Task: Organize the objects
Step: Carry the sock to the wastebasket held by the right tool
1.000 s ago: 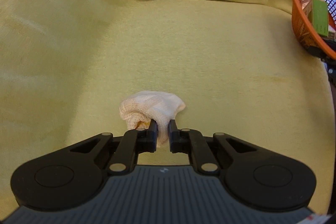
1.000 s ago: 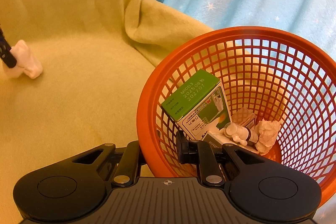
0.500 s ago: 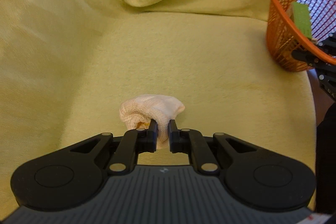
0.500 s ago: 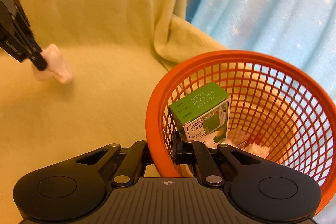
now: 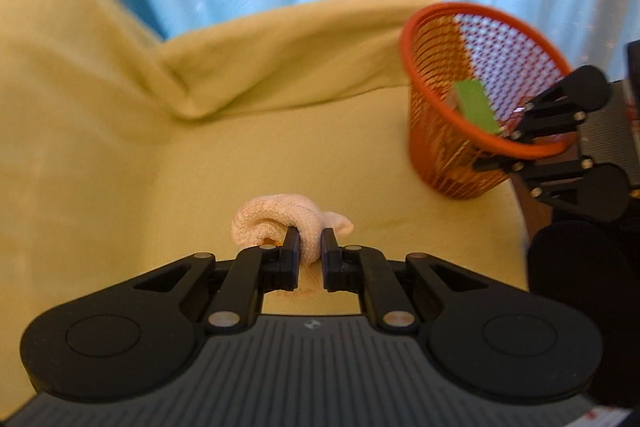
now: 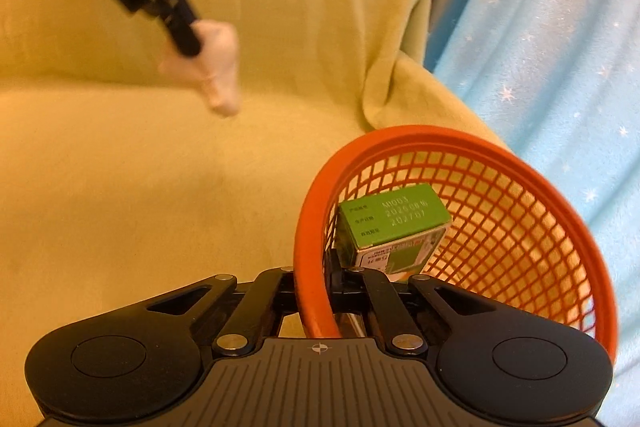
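My left gripper (image 5: 307,241) is shut on a crumpled white cloth (image 5: 280,221) and holds it above the yellow-green sofa seat. In the right wrist view the cloth (image 6: 218,67) hangs from the left gripper (image 6: 192,47) at the upper left. My right gripper (image 6: 312,275) is shut on the rim of an orange mesh basket (image 6: 312,227), with one finger inside and one outside. The basket (image 5: 440,75) holds a green box (image 6: 394,223). In the left wrist view the right gripper (image 5: 494,151) grips the basket's near rim.
A yellow-green blanket (image 5: 120,147) covers the sofa seat, back and armrest. A blue star-patterned curtain (image 6: 560,47) hangs behind. The sofa's front edge (image 5: 516,227) lies just right of the basket.
My left gripper has risen off the seat with the cloth and moved toward the basket. My right gripper has tilted and shifted the basket, so its smaller contents are out of view.
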### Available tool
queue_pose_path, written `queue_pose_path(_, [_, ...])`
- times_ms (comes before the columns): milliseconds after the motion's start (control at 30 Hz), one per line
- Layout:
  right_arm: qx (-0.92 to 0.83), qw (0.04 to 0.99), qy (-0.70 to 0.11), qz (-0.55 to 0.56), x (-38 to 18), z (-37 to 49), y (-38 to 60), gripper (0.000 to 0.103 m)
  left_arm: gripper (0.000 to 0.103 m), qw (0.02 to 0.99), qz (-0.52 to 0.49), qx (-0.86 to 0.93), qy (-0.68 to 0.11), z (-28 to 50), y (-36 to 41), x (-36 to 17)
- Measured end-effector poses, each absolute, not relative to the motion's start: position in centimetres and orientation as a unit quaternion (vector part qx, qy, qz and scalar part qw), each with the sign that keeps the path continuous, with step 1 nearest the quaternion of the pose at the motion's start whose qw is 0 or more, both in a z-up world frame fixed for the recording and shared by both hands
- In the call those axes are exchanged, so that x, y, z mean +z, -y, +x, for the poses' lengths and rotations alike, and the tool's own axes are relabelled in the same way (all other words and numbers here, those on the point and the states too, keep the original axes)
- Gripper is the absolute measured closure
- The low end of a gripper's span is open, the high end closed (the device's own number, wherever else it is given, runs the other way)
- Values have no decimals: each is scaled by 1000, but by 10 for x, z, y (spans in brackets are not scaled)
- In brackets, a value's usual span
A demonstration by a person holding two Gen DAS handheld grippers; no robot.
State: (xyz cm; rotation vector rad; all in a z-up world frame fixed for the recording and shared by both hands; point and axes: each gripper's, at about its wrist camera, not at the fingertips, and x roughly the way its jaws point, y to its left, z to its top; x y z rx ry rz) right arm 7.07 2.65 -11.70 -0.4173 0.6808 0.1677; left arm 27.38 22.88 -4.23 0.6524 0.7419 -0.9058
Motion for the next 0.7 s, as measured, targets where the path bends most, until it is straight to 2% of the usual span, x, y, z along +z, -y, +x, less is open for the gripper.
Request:
queue_pose_path(267, [146,900,-329,-248,-115,50,-20,103,96,754,326,-482,-305,244,-176,-8])
queue_pose_path(700, [232,874,-306,-298,-115,36,9,102,96,713,322,-550,-292,208,-90,24])
